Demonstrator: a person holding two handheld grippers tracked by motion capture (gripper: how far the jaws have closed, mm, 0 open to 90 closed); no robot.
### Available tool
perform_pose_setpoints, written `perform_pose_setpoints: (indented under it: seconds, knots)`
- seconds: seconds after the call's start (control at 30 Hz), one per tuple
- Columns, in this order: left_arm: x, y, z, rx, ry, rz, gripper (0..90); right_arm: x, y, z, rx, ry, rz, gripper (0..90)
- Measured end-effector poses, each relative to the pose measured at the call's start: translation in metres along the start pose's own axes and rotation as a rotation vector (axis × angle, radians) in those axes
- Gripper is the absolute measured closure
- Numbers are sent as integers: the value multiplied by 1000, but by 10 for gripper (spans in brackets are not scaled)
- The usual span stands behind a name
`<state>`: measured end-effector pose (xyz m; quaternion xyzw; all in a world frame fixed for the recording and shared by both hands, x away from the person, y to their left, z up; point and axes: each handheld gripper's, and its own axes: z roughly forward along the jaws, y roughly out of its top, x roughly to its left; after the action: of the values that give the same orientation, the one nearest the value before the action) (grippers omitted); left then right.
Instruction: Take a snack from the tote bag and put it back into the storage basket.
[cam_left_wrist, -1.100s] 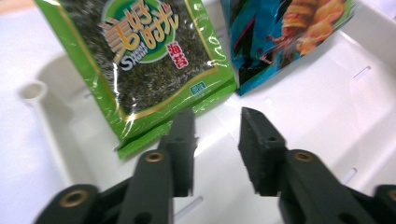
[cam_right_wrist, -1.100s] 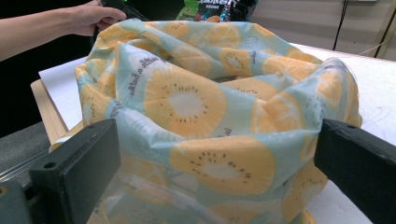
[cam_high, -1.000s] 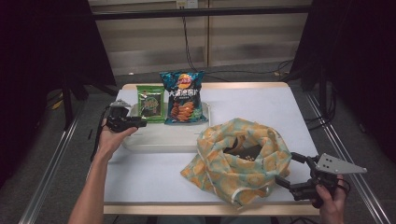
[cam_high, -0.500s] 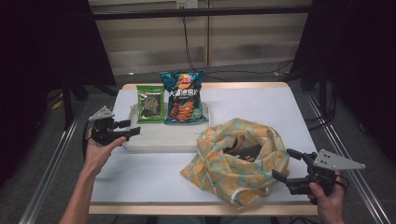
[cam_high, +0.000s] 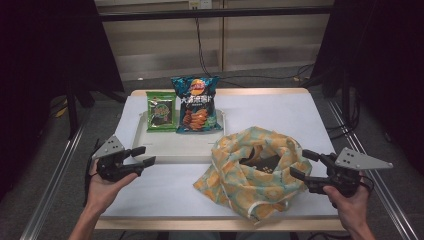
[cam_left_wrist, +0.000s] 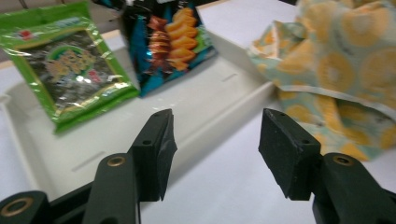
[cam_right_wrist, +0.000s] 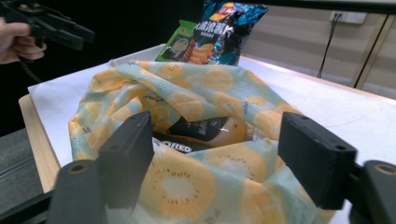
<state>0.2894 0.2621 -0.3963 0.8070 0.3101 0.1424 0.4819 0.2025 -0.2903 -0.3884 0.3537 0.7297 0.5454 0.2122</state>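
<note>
A yellow-and-teal patterned cloth bag (cam_high: 250, 172) lies open at the table's front right, with dark snack packs (cam_right_wrist: 205, 133) inside, one an Oreo pack. My right gripper (cam_high: 303, 163) is at the bag's right edge. Its jaws have just been closing and are still apart, with the bag's near edge (cam_right_wrist: 187, 186) between them in the right gripper view (cam_right_wrist: 219, 158). My left gripper (cam_high: 142, 155) hovers at the table's left edge, beside the white tray (cam_high: 170, 147). Its jaws have just been closing a little and hold nothing (cam_left_wrist: 217, 154).
On the tray's far end lean a green seaweed packet (cam_high: 161, 111) and a blue chips bag (cam_high: 196, 102), also ahead of the left gripper (cam_left_wrist: 70, 70) (cam_left_wrist: 173, 42). The white tabletop (cam_high: 280, 110) has a wooden rim. Metal rails run along both sides.
My left gripper has drawn back from the tray's left end toward the person and the table's left edge. The right gripper has lifted slightly at the bag and its jaws have narrowed.
</note>
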Motion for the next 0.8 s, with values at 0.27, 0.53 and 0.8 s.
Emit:
perform_pose_setpoints:
  seconds: [0.27,0.53,0.8]
  knots:
    - [-34,-9,1,15,-29,-33,543,2,7,31,88,70,2,468]
    - [-67,-14,2,22,-50,-4,539,10,5,54,163,111,-27,545]
    - [-83,-14,19,14,-108,-8,527,23,-13,68,252,159,-59,483]
